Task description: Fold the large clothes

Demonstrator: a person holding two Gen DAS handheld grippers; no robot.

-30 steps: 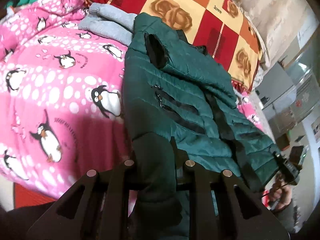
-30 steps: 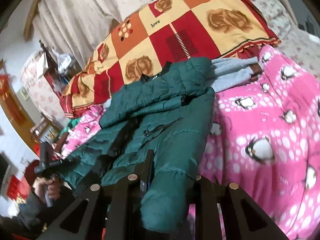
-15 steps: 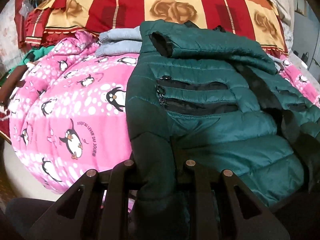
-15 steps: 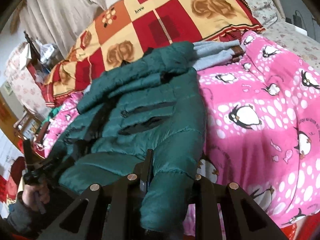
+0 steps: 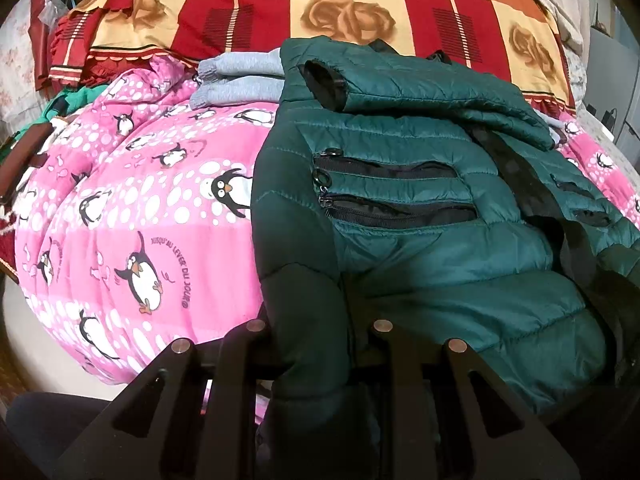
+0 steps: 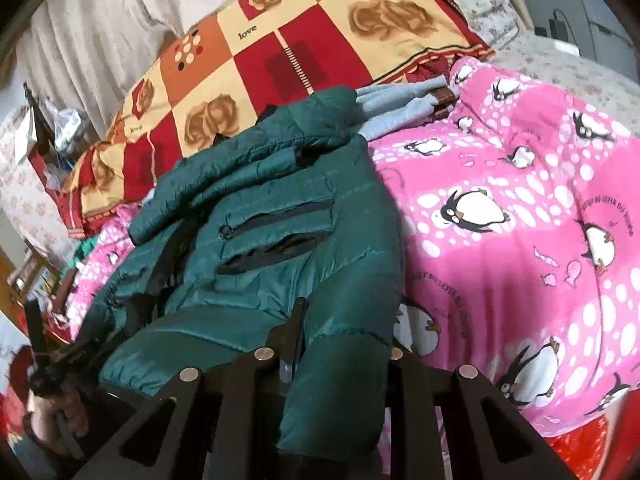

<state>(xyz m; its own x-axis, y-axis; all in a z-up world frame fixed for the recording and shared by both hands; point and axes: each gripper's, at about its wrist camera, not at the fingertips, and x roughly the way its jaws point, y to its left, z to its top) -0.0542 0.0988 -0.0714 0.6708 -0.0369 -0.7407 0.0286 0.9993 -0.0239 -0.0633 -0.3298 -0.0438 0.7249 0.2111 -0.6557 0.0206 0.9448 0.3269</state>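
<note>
A dark green quilted jacket [image 5: 420, 208] lies on a pink penguin blanket [image 5: 132, 208], one sleeve folded across its top. My left gripper [image 5: 316, 344] is shut on the jacket's near edge, and the fabric bulges out between its jaws. In the right wrist view the same jacket [image 6: 280, 224] lies on the blanket [image 6: 520, 208]. My right gripper [image 6: 340, 352] is shut on its other near corner. The other hand-held gripper [image 6: 48, 356] shows at the lower left of that view.
A red and yellow checked quilt [image 5: 360, 12] is piled behind the jacket. Folded grey garments [image 5: 240, 80] lie between the quilt and the jacket. A cluttered area [image 6: 44, 132] and a curtain [image 6: 100, 40] are at the far left.
Both grippers have swung with the jacket's near edge still held. The jacket now lies flatter and more square on the blanket in both views.
</note>
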